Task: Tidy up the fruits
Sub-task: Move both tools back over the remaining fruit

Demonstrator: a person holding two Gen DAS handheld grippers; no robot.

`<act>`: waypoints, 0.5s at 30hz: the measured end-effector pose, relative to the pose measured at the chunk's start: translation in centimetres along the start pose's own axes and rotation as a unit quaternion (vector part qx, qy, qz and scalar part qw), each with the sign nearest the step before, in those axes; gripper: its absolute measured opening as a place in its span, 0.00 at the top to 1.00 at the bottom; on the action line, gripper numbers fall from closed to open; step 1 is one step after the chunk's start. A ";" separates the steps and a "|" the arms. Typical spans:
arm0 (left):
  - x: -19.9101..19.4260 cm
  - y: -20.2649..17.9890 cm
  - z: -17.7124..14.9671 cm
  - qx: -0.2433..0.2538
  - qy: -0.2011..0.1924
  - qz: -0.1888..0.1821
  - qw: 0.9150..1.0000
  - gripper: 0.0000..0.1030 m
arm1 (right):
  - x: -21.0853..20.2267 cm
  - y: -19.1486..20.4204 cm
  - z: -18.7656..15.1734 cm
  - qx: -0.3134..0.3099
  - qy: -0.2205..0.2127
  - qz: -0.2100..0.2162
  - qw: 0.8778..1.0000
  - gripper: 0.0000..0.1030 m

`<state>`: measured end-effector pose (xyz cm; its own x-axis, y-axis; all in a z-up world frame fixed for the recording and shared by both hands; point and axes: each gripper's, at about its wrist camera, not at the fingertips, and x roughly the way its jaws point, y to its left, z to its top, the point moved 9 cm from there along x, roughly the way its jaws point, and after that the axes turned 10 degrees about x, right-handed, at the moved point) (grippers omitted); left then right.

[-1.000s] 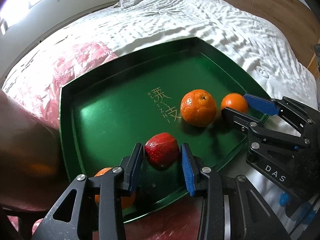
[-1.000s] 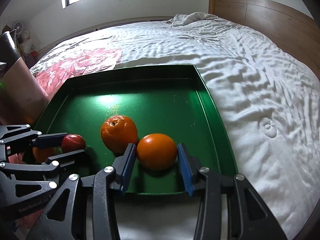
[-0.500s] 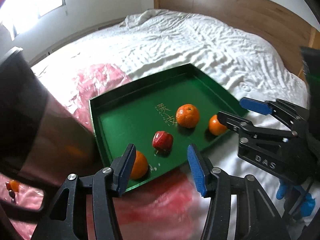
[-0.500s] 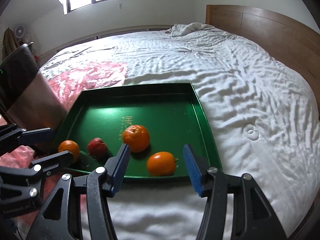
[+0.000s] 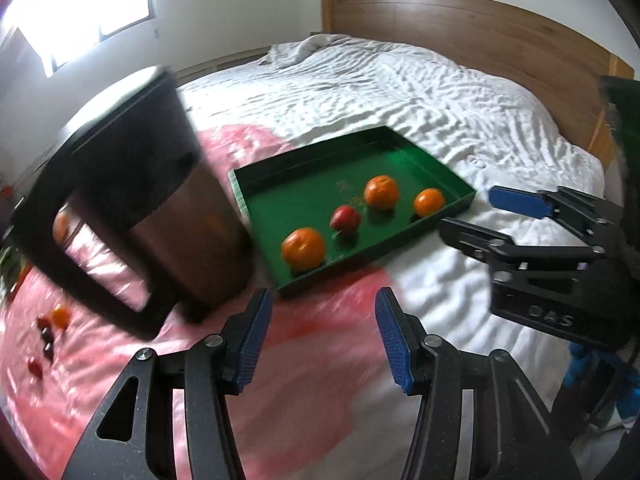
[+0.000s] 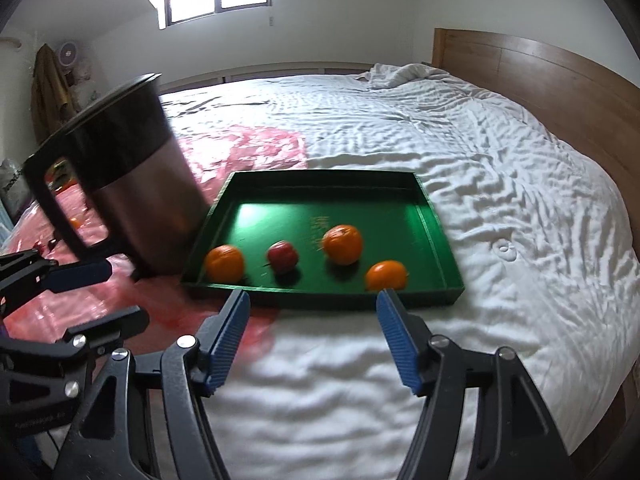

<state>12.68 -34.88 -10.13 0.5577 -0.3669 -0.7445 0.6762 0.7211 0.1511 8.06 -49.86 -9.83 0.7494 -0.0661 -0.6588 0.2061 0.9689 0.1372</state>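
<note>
A green tray (image 5: 288,184) (image 6: 320,184) lies on the bed. In it sit three oranges (image 5: 303,246) (image 5: 381,192) (image 5: 429,202) and a red fruit (image 5: 345,219). In the right wrist view they show as oranges (image 6: 224,262) (image 6: 343,243) (image 6: 386,275) and the red fruit (image 6: 282,255). My left gripper (image 5: 320,328) is open and empty, pulled back from the tray's near edge. My right gripper (image 6: 312,332) is open and empty, just short of the tray's front wall. Each gripper also shows in the other's view, the right (image 5: 480,216) and the left (image 6: 104,292).
A tall dark and metal jug (image 5: 132,200) (image 6: 120,188) with a handle stands left of the tray on a pink plastic sheet (image 5: 312,360). Small loose fruits (image 5: 52,324) lie on the sheet at far left. A wooden headboard (image 6: 540,80) bounds the bed's far side.
Both grippers have let go of their fruit, opened wide and drawn back from the tray. The red fruit and the orange stay in the tray.
</note>
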 end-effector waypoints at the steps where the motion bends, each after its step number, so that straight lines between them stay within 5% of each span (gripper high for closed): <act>1: -0.3 0.5 -0.5 -0.007 0.002 0.003 1.000 0.53 | -0.4 0.6 -0.4 -0.002 0.000 0.004 1.000 0.00; 15: -5.8 9.6 -8.6 -0.090 0.016 0.088 0.992 0.40 | -4.6 11.1 -5.2 -0.059 0.015 0.094 0.994 0.00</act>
<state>11.78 -20.78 -9.94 0.6421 -0.2087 -0.7377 0.4705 0.8670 0.1643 3.62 -37.52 -9.07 0.7481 0.1240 -0.6519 -0.0122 0.9848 0.1733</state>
